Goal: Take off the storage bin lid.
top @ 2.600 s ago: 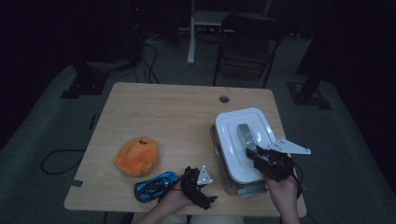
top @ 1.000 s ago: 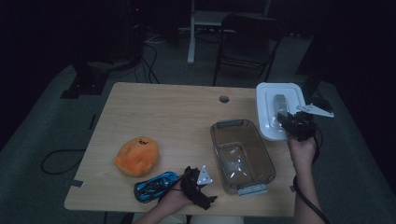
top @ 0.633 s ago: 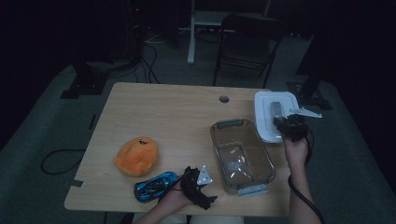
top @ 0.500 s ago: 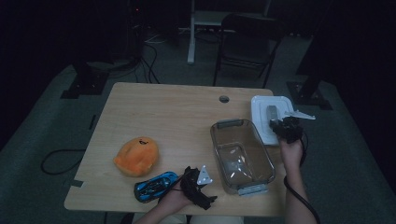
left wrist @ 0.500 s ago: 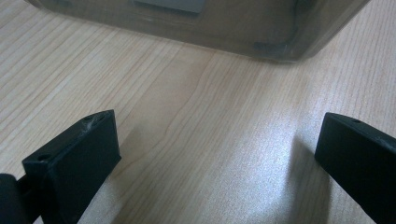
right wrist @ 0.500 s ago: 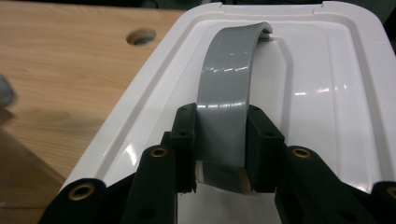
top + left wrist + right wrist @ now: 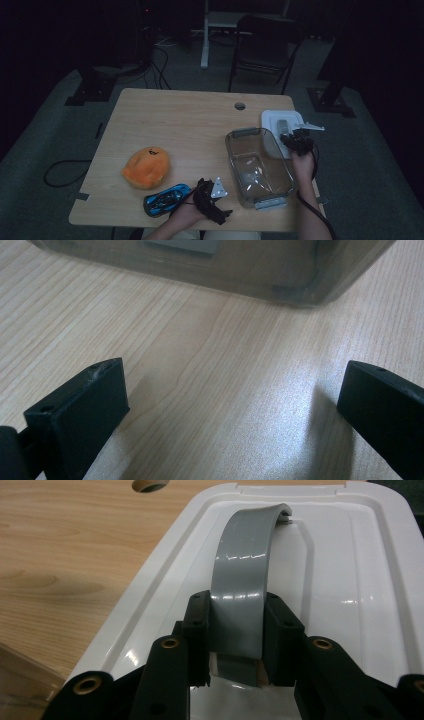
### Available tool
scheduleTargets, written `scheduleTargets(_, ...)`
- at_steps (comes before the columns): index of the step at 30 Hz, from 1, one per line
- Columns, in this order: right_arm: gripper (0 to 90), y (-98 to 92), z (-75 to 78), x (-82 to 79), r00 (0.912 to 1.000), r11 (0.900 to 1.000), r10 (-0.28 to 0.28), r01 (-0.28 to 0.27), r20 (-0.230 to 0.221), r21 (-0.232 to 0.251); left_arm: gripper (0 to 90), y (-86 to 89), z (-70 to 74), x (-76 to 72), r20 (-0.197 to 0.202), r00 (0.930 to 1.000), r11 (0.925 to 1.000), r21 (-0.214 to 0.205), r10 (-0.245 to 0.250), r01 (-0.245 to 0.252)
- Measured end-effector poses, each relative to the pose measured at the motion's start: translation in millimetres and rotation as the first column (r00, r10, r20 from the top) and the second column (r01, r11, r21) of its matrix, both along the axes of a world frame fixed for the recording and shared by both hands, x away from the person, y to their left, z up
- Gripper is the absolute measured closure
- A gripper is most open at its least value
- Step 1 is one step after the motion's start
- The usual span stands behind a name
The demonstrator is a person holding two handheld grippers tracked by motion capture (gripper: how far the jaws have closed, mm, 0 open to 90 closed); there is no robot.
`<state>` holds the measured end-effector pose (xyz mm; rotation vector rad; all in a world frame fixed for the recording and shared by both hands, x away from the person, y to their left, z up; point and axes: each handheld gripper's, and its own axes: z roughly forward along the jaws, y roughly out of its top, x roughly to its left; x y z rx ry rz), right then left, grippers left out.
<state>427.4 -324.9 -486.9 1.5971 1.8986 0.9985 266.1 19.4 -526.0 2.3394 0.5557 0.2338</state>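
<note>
I'm working in a dim lab or studio room: grey carpet floor (image 7: 60, 135), loose cables (image 7: 165, 55), stand bases (image 7: 92, 92), a folding chair (image 7: 262, 45) behind my wooden desk (image 7: 185, 120).

My right gripper (image 7: 235, 675) is matt black plastic w/ brass-look rivets, clamped on the lid's grey handle (image 7: 245, 580), smooth & glossy plastic. The lid (image 7: 340, 575) itself is shiny white plastic. The table (image 7: 180, 125) is pale wood-grain, smooth w/ a soft sheen. The box (image 7: 257, 167) is clear smoky plastic. The orange toy (image 7: 146, 167) looks like plush cloth; the blue car (image 7: 166, 198) is glossy.
</note>
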Motion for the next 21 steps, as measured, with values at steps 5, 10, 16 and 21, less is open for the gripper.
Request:
scheduleTargets(5,68.4,2.6,-8.5,2.7,0.9996,0.9998,0.017,-0.017,-0.024,0.005,0.4,0.1,0.1,0.0,0.001,1.0,1.0,0.003,-0.001,0.001)
scheduleTargets(10,68.2,2.3,-15.7,2.8,0.999,0.9996,0.022,-0.021,-0.038,0.017,0.4,0.1,0.3,0.2,0.001,1.0,1.0,0.007,0.001,-0.001)
scheduleTargets(16,64.5,3.6,-25.8,1.9,0.9985,0.9996,0.026,-0.026,-0.048,0.012,0.4,-0.1,0.4,0.1,0.001,1.0,1.0,0.008,0.005,-0.006)
scheduleTargets(21,42.7,4.4,-13.4,-7.0,0.9995,0.9995,0.025,-0.025,-0.018,-0.018,0.4,-0.5,10.5,-2.2,-0.009,1.0,1.0,0.003,0.0,0.0)
